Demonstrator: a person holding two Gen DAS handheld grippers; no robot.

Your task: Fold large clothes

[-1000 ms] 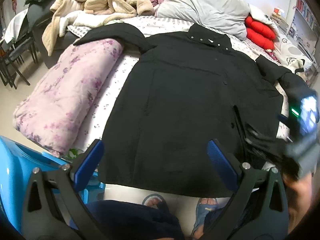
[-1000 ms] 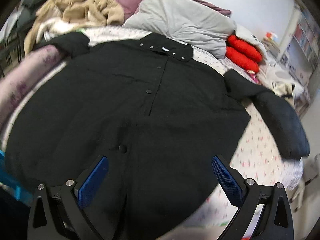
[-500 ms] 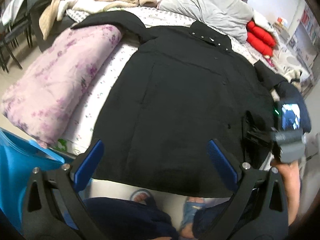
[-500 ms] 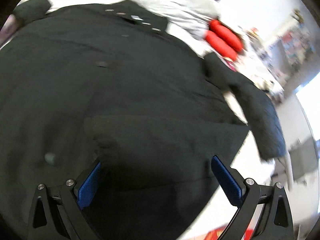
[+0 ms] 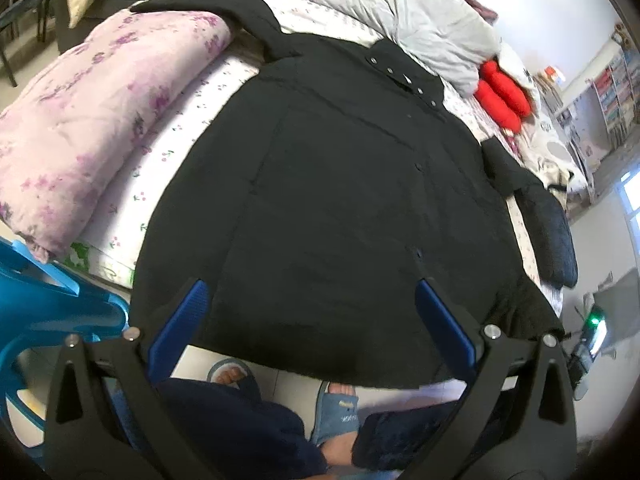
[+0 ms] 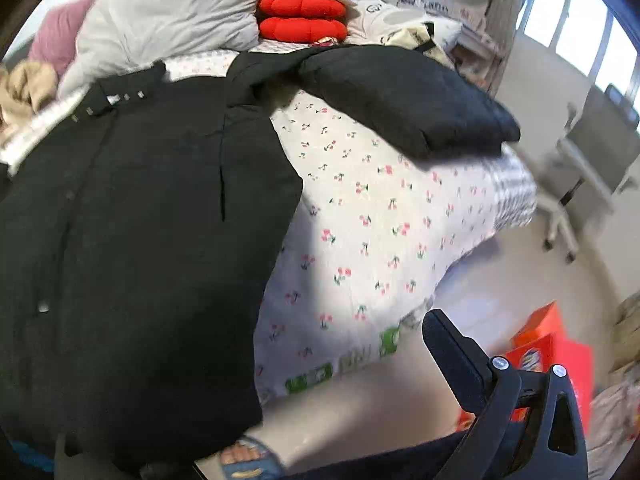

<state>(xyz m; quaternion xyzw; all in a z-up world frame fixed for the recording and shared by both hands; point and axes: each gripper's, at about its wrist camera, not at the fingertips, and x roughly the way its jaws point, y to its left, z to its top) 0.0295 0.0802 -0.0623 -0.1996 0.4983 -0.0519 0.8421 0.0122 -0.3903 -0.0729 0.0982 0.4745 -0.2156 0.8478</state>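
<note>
A large black coat (image 5: 332, 208) lies spread flat, front up, on the bed, collar at the far end and hem over the near edge. One sleeve runs far left, the other lies out to the right (image 5: 548, 224). My left gripper (image 5: 308, 320) is open and empty, just above the hem. In the right wrist view the coat (image 6: 132, 240) fills the left side and its right sleeve (image 6: 404, 104) lies across the sheet. My right gripper (image 6: 256, 380) is open and empty at the coat's right hem corner; only its right finger (image 6: 456, 360) shows clearly.
A rolled pink floral quilt (image 5: 96, 120) lies left of the coat. A grey duvet (image 5: 420, 28) and red cushions (image 5: 500, 96) sit at the head. A blue plastic stool (image 5: 48, 312) stands left. The person's slippered feet (image 5: 336, 404) stand below. An orange box (image 6: 548, 344) sits on the floor.
The right gripper has swung right and down, from over the coat's front to its right hem corner beside the bed edge. The left gripper has moved in closer over the hem.
</note>
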